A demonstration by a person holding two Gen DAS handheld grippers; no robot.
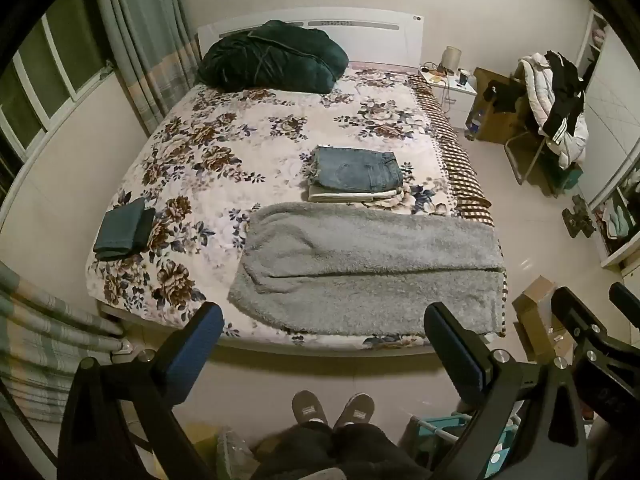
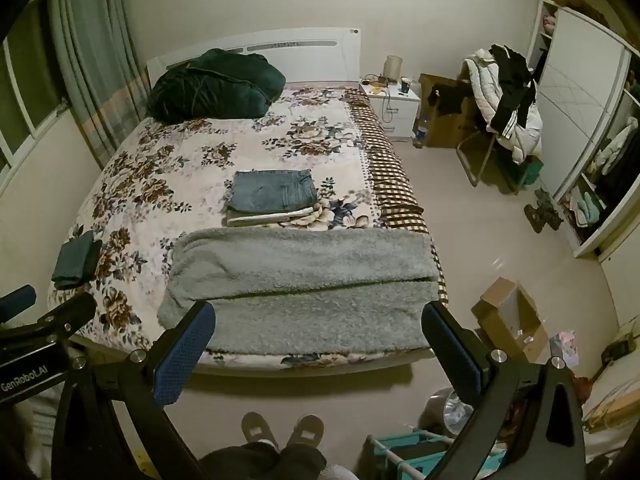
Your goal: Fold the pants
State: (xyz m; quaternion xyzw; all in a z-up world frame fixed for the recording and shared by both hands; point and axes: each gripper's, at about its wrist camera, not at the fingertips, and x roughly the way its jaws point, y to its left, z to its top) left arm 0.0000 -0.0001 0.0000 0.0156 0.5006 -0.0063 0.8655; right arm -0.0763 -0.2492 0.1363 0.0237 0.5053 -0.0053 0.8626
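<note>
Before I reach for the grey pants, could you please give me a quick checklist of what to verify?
1. Left gripper open, empty: ok.
2. Right gripper open, empty: ok.
3. Grey pants lie flat at the bed's near edge, nothing on them: ok.
4. Folded jeans sit apart from the pants: ok.
5. Dark folded stack out of the way: ok.
6. Which end is the waistband: cannot tell.

Dim, yellowish indoor light from overhead. Soft shadow lies under the bed's [image 1: 280, 140] six o'clock edge. Fisheye bending curves walls; corners go black. Focus stays fairly sharp, slightly grainy.
</note>
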